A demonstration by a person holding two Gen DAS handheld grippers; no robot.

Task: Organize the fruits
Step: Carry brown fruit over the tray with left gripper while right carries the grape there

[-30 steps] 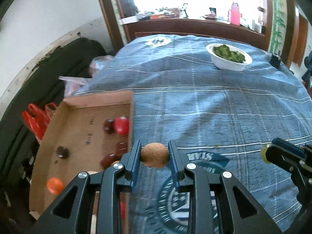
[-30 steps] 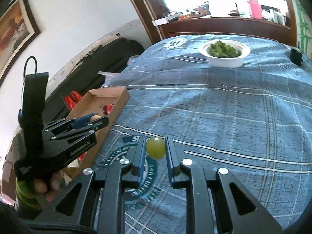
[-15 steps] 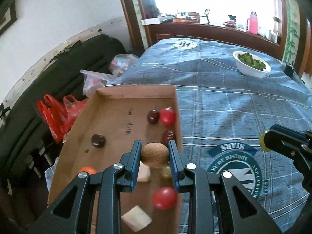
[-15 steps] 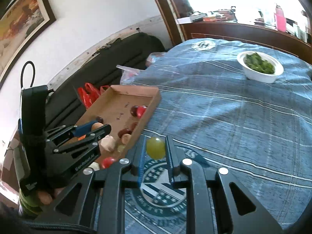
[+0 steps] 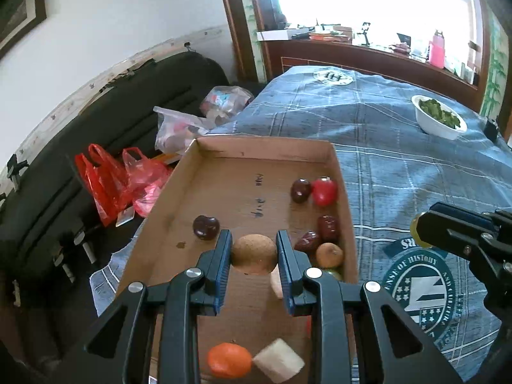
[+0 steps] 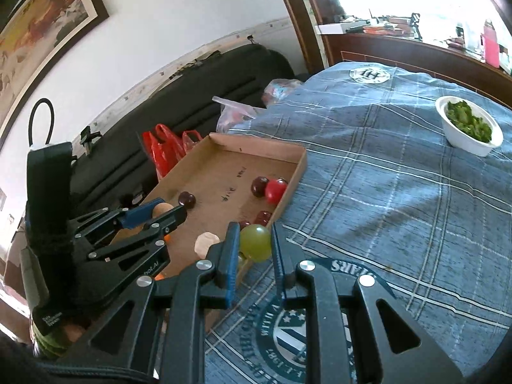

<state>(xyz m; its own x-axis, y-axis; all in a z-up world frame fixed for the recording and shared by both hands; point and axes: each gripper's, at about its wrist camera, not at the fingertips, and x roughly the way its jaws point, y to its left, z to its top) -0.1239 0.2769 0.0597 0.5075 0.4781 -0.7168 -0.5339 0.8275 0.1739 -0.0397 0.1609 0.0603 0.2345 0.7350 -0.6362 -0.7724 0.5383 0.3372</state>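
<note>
Both grippers are loaded: the left gripper [image 5: 253, 253] has its blue-padded jaws clamped on a round brown, rough-skinned fruit [image 5: 254, 254], and the right gripper [image 6: 255, 244] is pinched shut on a green grape [image 6: 255, 243]. From the left wrist view the brown fruit hangs over the cardboard tray [image 5: 262, 145], roughly above the middle of its floor, so I'd judge the step in hand to be the drop-off. The right gripper with its grape sits near the tray's right-hand wall, at about 3 o'clock from the left one, over the blue plaid cloth [image 6: 400, 192]; whether it has crossed the wall I cannot tell. Already in the tray, taking the held brown fruit as centre: a dark cherry [image 5: 206, 227] at 10 o'clock, another dark cherry [image 5: 300, 190] touching a red cherry tomato [image 5: 324, 191] at 1 o'clock, two wrinkled red dates [image 5: 328, 227] and a small brown fruit [image 5: 329, 254] along the right wall at 3 o'clock, and an orange fruit [image 5: 228, 360] beside a pale chunk [image 5: 278, 364] at 6 o'clock. A white bowl of greens [image 6: 468, 128] stands well apart, far across the cloth. Next, to my eye, the left gripper needs to lower toward a bare patch of cardboard and part its jaws; the fruit is round and may roll, so a low release would help. Then the grape wants bringing over the wall and letting go likewise.
</note>
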